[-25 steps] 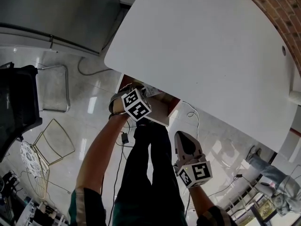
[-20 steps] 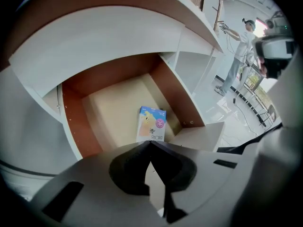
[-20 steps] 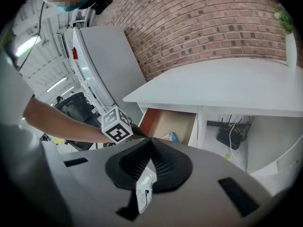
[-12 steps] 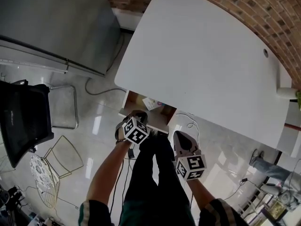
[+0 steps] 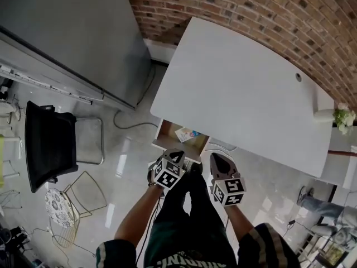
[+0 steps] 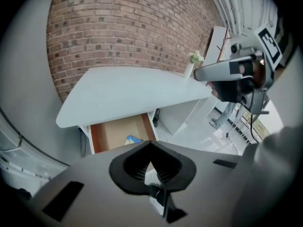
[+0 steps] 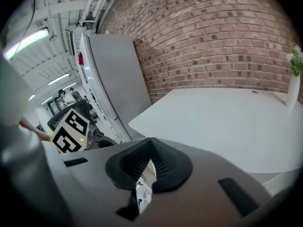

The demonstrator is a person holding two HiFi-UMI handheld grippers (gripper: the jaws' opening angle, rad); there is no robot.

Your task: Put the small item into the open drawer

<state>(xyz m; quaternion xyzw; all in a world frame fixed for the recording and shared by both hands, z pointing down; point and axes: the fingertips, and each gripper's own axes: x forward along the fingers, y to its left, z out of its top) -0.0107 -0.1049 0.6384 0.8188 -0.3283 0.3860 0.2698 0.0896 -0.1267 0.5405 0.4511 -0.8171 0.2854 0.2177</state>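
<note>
Flat blue-and-white packet (image 5: 188, 134) lies in the open brown wooden drawer (image 5: 169, 141), under the smooth white rounded tabletop (image 5: 245, 94) at 12 o'clock. Left claw (image 5: 177, 153) and right claw (image 5: 218, 157) are both pinched together, empty. Since 1 second ago, the left claw has pulled back from the drawer.

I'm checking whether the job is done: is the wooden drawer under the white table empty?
No, the head view shows a small blue-and-white item lying inside the open wooden drawer under the white table.
</note>
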